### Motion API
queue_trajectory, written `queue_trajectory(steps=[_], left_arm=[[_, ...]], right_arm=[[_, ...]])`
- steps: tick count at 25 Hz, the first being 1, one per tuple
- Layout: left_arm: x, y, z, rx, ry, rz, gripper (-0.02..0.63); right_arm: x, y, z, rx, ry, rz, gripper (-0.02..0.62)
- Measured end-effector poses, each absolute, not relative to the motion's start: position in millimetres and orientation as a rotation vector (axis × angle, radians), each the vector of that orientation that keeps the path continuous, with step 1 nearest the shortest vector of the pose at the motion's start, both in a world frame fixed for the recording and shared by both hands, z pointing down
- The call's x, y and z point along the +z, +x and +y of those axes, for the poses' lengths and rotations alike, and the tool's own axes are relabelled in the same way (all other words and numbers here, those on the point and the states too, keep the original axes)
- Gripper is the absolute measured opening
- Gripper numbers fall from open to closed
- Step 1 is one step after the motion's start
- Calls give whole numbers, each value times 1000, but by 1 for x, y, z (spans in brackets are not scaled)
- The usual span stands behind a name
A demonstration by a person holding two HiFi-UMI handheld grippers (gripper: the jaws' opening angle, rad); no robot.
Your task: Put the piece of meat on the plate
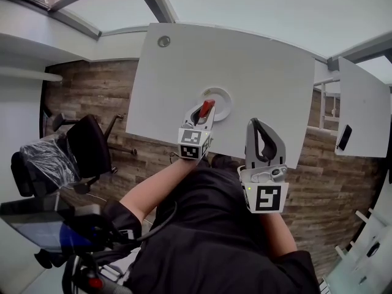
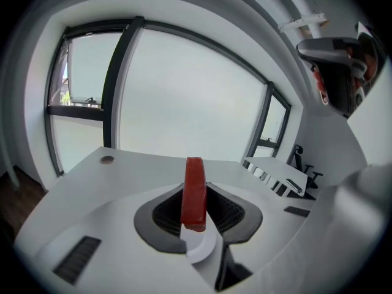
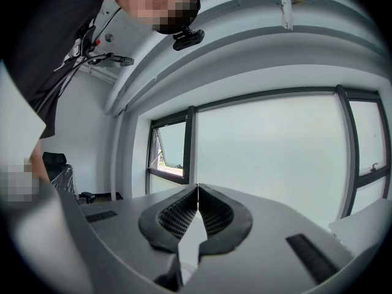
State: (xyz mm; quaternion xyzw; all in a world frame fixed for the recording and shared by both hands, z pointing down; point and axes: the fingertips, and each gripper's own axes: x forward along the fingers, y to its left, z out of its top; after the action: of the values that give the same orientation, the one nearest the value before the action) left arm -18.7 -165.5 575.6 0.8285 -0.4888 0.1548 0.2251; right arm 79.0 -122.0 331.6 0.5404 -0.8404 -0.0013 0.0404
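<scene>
**Op:** Entry one, head view. What's obscured?

**Obs:** Your left gripper [image 1: 204,111] and the flat red slab of meat [image 1: 207,108] cover the near-left part of the round white plate [image 1: 226,103]. Only its far rim shows.

**Op:** Meat touching plate?

**Obs:** Cannot tell. Between your jaws, only a white sliver of plate shows below the slab.

**Op:** Periphery?

**Obs:** The second white table [image 1: 364,103] is cut by the right edge. The small dark flat object [image 1: 344,137] on it is too small to identify. The dark gear [image 1: 43,231] at lower left is blurred and cropped.

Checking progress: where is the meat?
Head view, centre: the meat is clamped in the left tool, just above the white plate.
</scene>
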Motion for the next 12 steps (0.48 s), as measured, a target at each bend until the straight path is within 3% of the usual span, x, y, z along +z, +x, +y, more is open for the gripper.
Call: queue_trajectory(steps=[12], left_arm=[[629,-11,-173,631,2288,-1306,98]], right_arm=[[330,94,-129,-20,1664,-2560,6]])
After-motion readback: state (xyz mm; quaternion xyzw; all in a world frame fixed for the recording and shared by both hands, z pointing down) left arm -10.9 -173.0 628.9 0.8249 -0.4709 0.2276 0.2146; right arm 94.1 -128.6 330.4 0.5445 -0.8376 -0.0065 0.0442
